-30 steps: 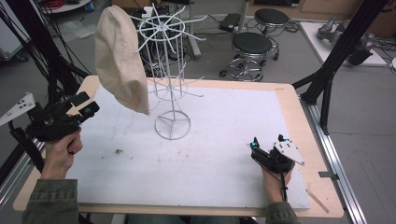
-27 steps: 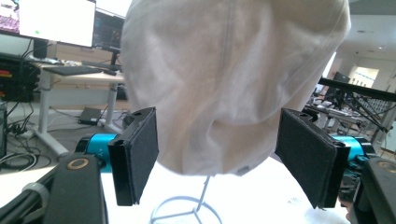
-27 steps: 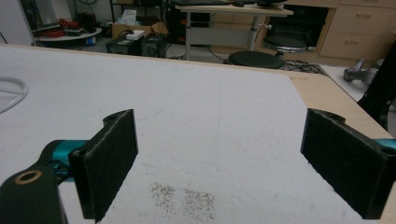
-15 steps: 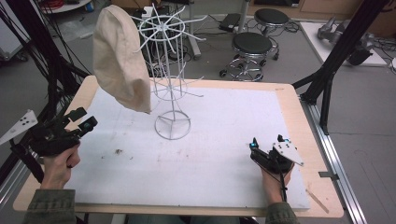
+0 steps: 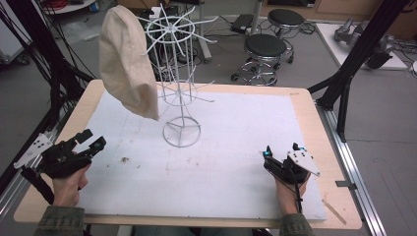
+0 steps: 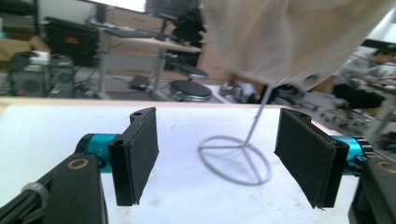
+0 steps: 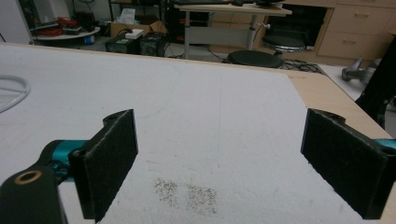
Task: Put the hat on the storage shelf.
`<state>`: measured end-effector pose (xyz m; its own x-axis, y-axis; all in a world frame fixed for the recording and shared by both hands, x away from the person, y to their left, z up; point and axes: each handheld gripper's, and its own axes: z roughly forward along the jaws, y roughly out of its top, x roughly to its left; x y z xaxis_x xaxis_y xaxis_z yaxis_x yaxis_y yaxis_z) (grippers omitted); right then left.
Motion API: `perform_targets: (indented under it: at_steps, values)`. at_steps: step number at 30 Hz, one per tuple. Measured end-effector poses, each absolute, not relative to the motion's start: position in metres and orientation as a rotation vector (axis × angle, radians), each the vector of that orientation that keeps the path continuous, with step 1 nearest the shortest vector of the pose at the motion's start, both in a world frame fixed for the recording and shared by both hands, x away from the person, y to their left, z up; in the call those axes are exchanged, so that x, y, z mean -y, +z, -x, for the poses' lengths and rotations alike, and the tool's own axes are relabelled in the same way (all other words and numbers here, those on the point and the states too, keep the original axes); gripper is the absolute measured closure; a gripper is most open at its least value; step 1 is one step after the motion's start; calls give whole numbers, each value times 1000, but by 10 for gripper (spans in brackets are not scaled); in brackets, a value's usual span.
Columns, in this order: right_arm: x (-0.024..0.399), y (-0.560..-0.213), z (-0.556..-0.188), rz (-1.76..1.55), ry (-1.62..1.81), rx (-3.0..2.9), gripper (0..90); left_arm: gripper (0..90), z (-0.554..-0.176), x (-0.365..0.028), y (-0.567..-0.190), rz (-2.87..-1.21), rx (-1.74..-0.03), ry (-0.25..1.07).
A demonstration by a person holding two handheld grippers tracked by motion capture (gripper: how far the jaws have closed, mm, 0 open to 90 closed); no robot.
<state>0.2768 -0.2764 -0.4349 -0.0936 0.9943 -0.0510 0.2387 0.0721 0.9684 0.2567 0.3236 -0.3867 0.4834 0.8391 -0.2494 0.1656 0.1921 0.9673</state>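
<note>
A cream cloth cap hangs from an upper arm of a white wire rack that stands on the white mat. In the left gripper view the cap hangs above the rack's ring base. My left gripper hovers low at the table's left side, open and empty, well short of the rack. My left gripper points at the ring base. My right gripper rests near the front right of the mat, open with nothing between its pads.
The white mat covers most of the wooden table. A small dirt speck lies on the mat near my left gripper. Black stools and frame struts stand beyond the table.
My left gripper has dropped down and back toward the front left, away from the hanging cap. The cap and rack stay put. The right gripper has not moved.
</note>
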Motion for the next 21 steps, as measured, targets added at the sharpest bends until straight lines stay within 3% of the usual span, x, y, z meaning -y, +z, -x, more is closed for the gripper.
perform_targets:
  at_steps: [5, 9, 15, 21]
  values:
    - [275, -435, -274, -1301, 1096, -1480, 100, 304, -252, -329, -399, -1279, -1063, 662]
    - [275, -434, -273, -1308, 1101, -1468, 100, 342, -243, -330, -406, -1163, -1130, 775]
    - [276, -434, -271, -1333, 1110, -1449, 100, 322, -235, -332, -408, -1091, -1232, 952]
    - [276, -434, -268, -1372, 1105, -1417, 100, 312, -231, -329, -418, -1124, -1265, 1135]
